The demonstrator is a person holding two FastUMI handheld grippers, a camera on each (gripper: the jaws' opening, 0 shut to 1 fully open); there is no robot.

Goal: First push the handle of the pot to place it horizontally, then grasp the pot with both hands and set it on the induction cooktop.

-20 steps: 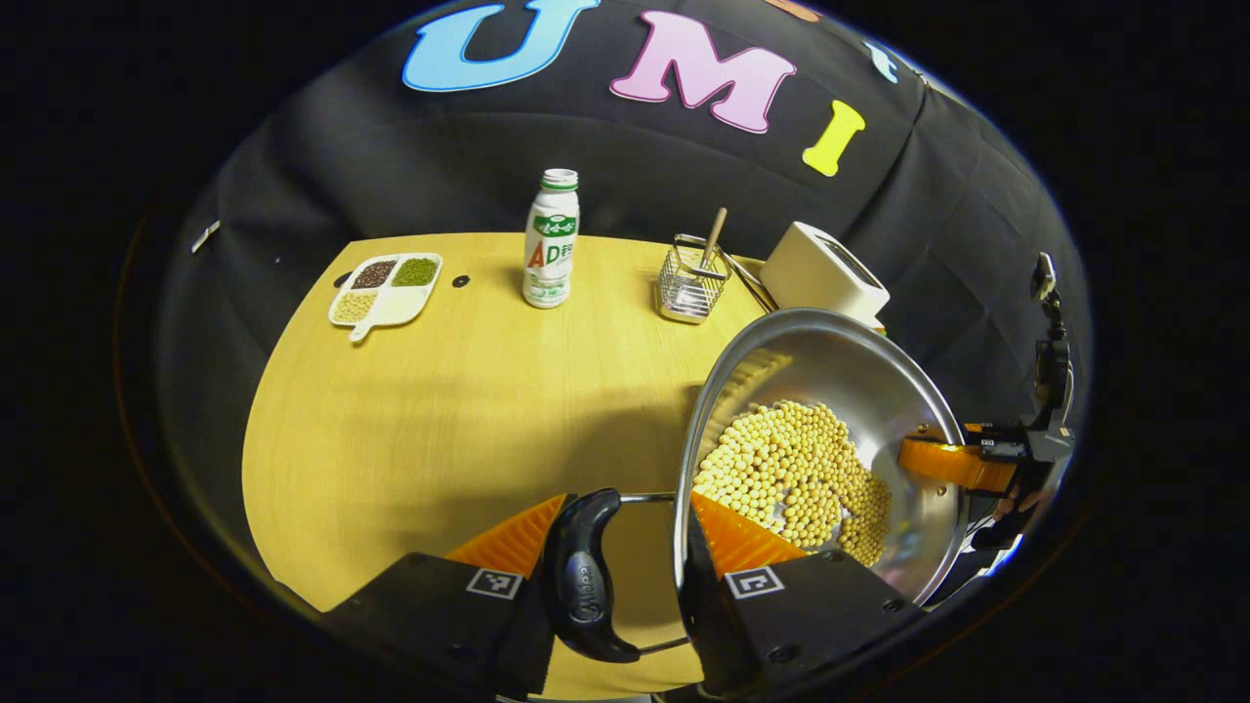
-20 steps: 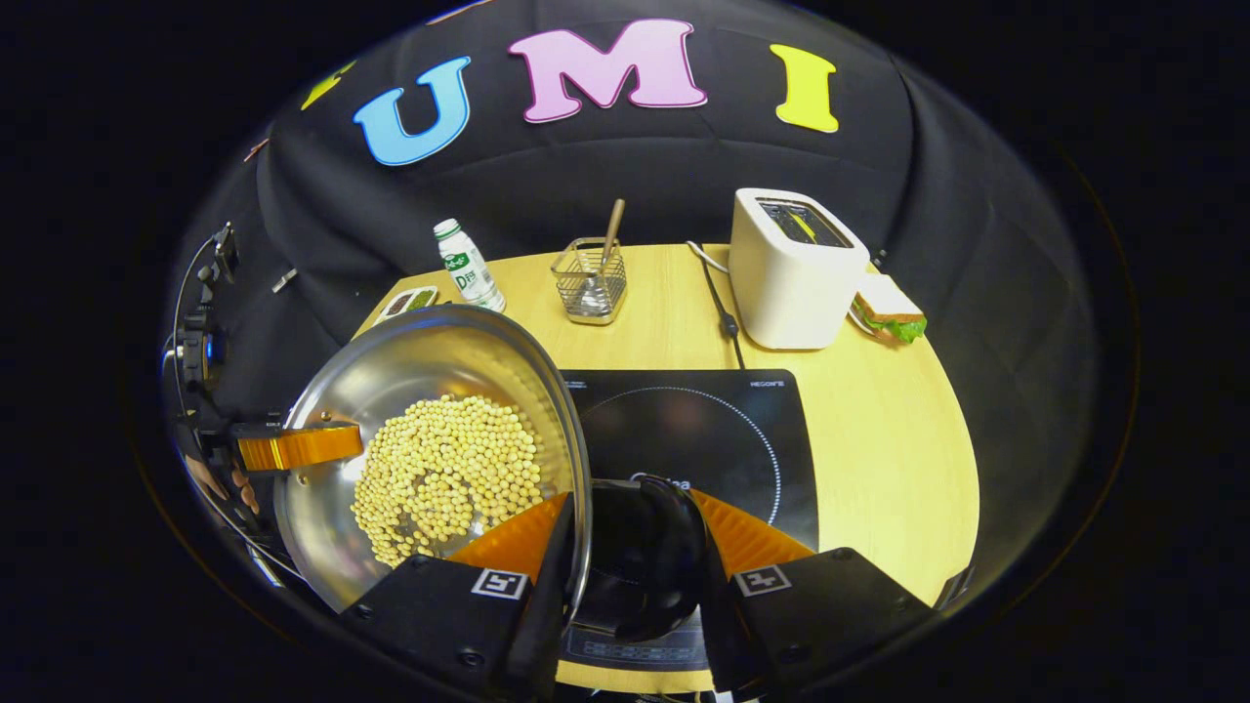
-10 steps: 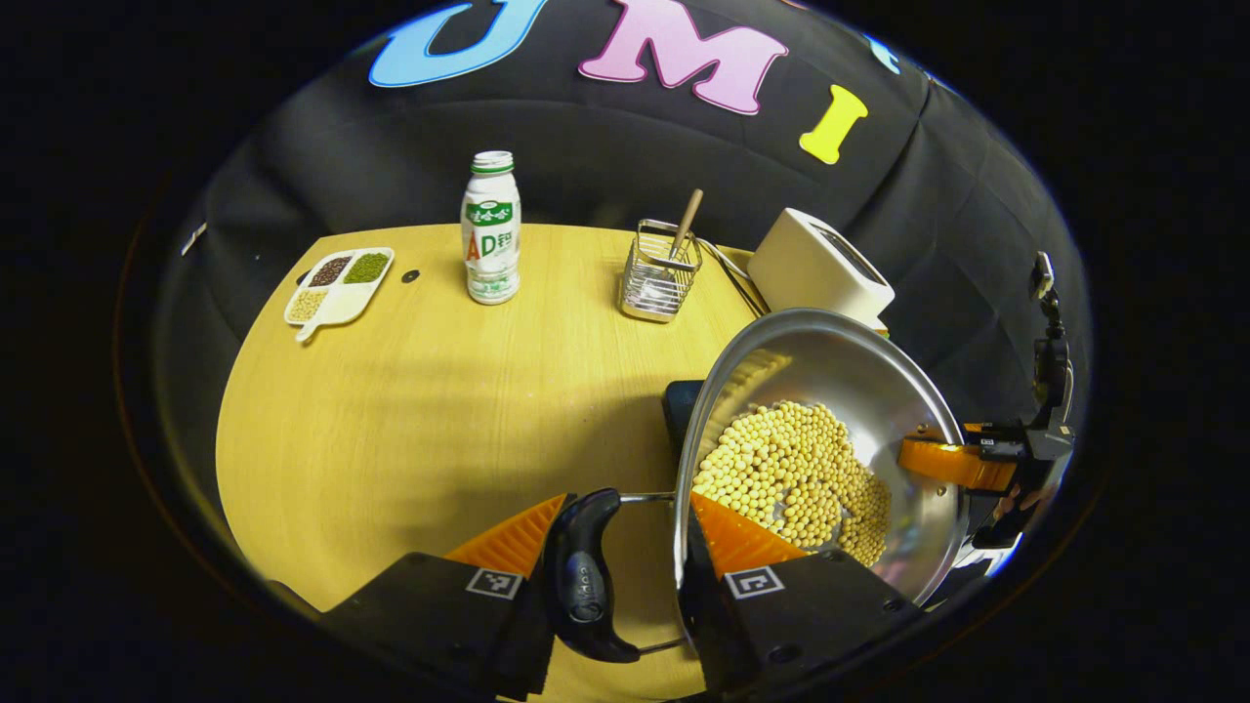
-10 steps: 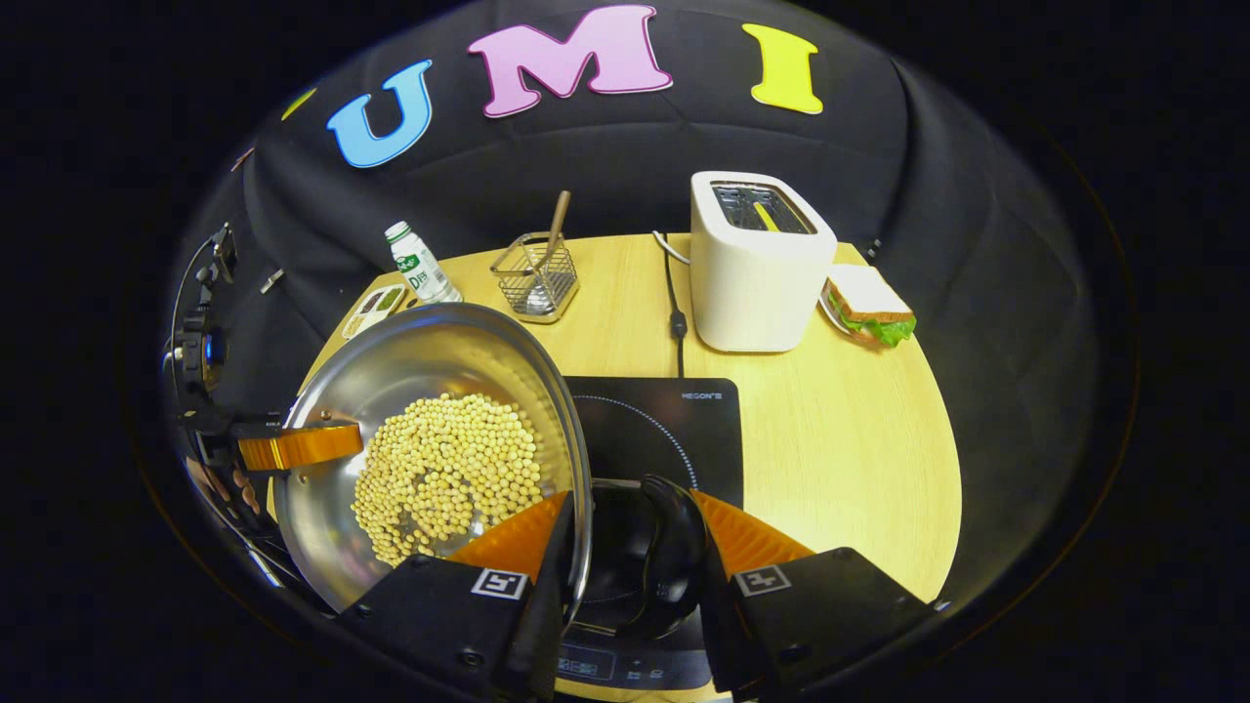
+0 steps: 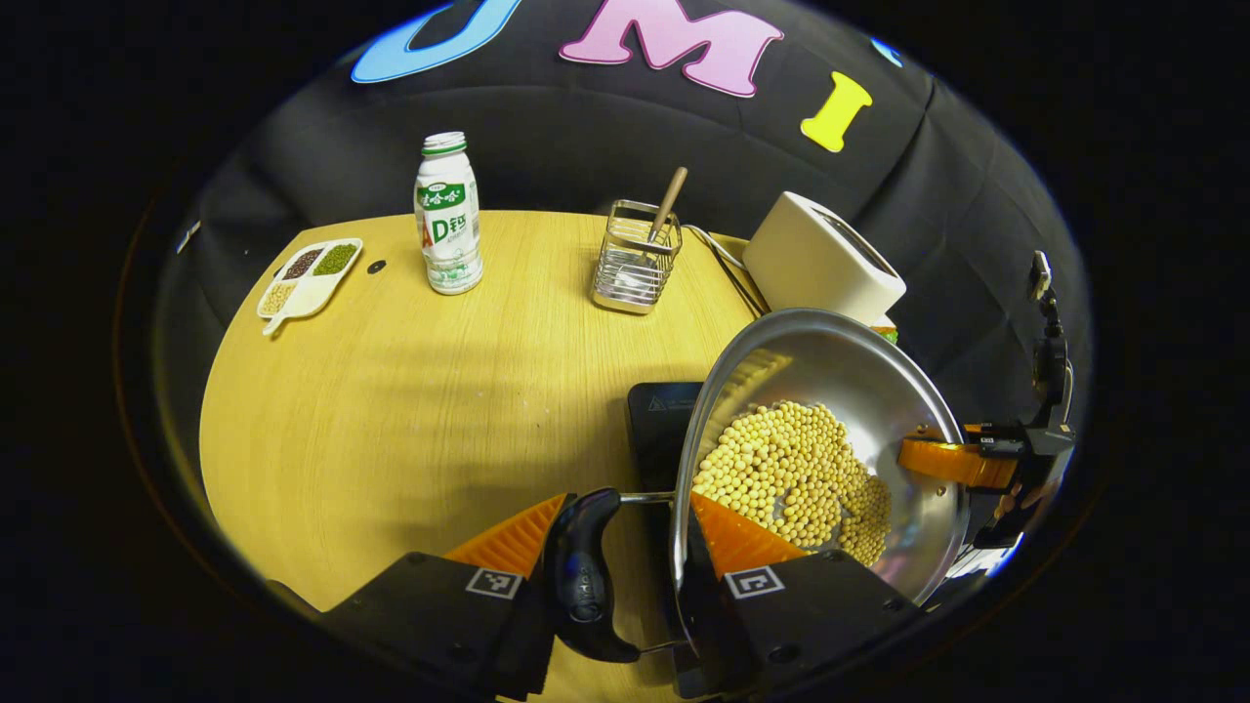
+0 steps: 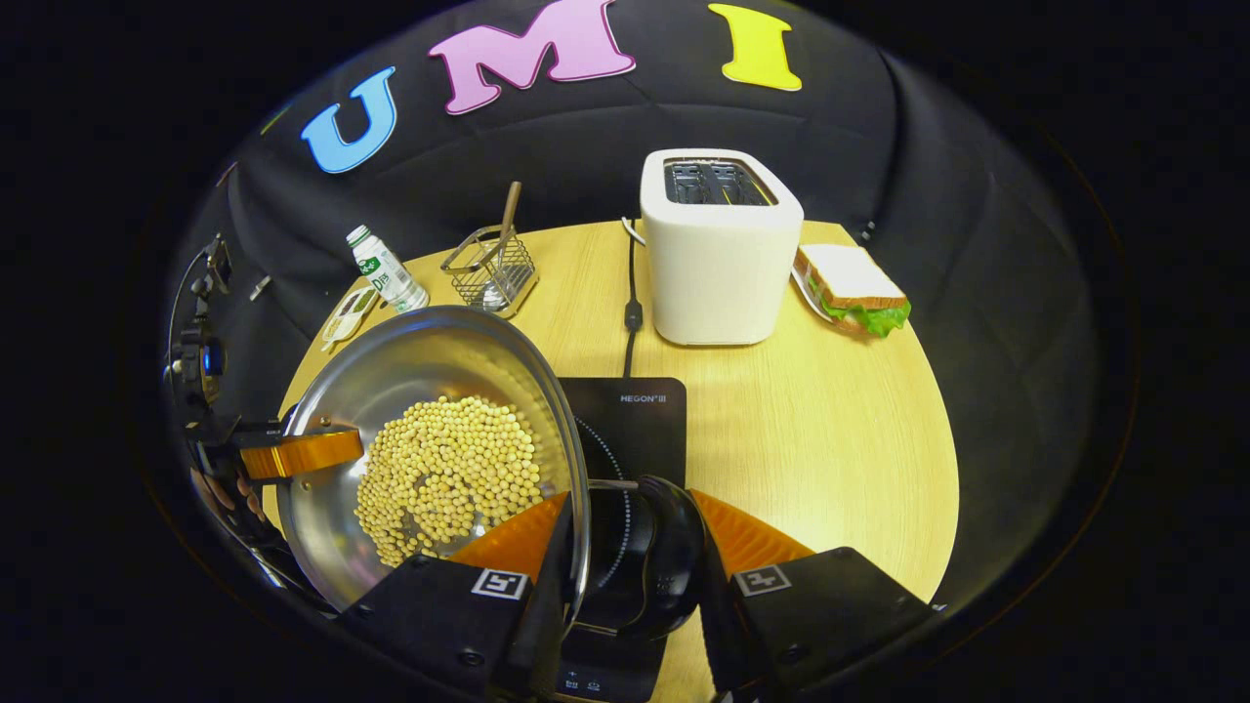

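- 1 divided snack tray [image 5: 309,278] at far left of the counter [image 5: 410,391], 3 compartments with dark, green and pale beans, 1 blank.
- 1 milk bottle [image 5: 447,215] upright, right of the tray, apart from it.
- 1 wire basket [image 5: 637,258] with 1 wooden-handled utensil leaning in it, between bottle and toaster.
- 1 white toaster [image 6: 720,246], 2 slots, cord running along the counter toward the cooktop.
- 1 sandwich [image 6: 852,291] just right of the toaster.
- 1 black induction cooktop [image 6: 635,420] in front of the toaster; left part hidden under the pot.
- 1 steel pot [image 5: 830,391] with a layer of yellow beans [image 6: 449,474], held up between the two tools, sitting over the cooktop's left part; can't tell if the base touches it.
- Left tongs [image 5: 625,532]: clamped on the pot's left handle [image 5: 583,576], one finger inside the rim, one outside.
- Right tongs [image 6: 625,532]: clamped on the pot's right handle [image 6: 656,557], same straddle over the rim.
- 2 handles total, both gripped; a hand [image 6: 227,493] shows behind the far tool.
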